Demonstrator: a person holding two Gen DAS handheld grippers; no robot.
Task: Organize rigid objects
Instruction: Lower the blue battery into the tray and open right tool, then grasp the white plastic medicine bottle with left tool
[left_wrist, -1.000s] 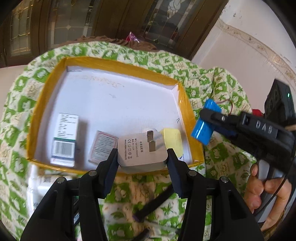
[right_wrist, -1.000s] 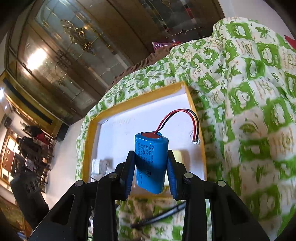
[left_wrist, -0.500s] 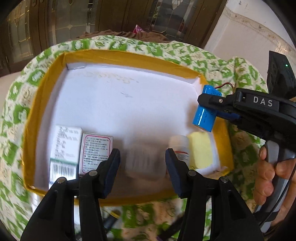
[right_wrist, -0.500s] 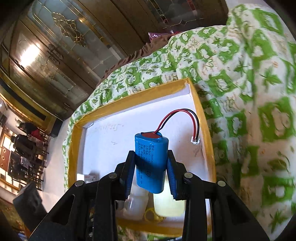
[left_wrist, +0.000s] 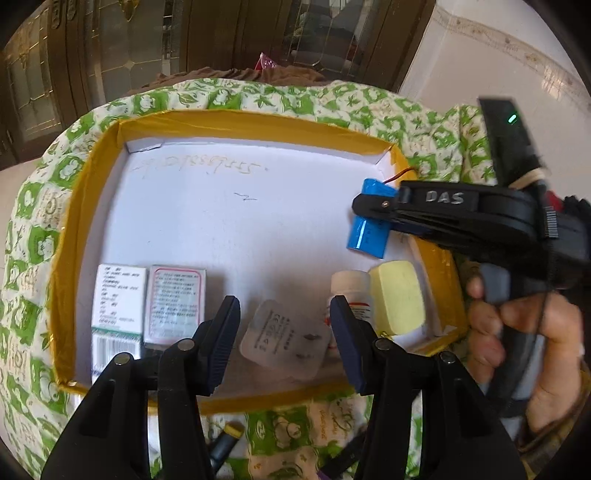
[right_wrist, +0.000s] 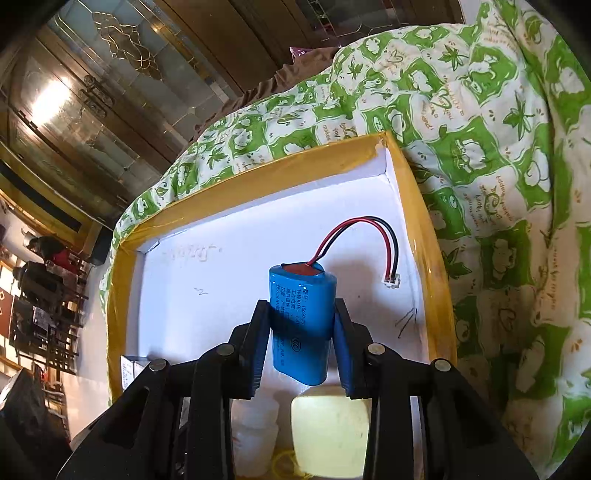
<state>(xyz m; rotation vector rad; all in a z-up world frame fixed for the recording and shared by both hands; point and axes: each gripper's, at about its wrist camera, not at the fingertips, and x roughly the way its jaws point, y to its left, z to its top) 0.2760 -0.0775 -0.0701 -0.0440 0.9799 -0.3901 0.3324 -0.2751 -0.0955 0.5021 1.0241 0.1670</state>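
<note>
A shallow box with a yellow taped rim (left_wrist: 258, 118) (right_wrist: 417, 206) and a white floor lies on the green-patterned cloth. My left gripper (left_wrist: 284, 339) is low inside its front edge. It is shut on a white plug charger (left_wrist: 284, 341), which looks blurred and twisted between the pads. My right gripper (right_wrist: 301, 332) (left_wrist: 373, 214) is shut on a blue battery pack (right_wrist: 301, 317) (left_wrist: 369, 236). The pack hangs above the floor near the right wall. Its red and black wires (right_wrist: 369, 229) end in a small white connector (right_wrist: 391, 282).
Two small medicine boxes (left_wrist: 116, 299) (left_wrist: 175, 302) lie at the box's front left. A white bottle (left_wrist: 351, 284) and a pale yellow block (left_wrist: 397, 299) sit at the front right. A dark pen-like thing (left_wrist: 225, 435) lies on the cloth. A hand (left_wrist: 524, 339) holds the right gripper.
The left gripper carried the charger from above the front rim down into the box, and the charger twisted. The right gripper brought the battery from outside the right wall to over the floor.
</note>
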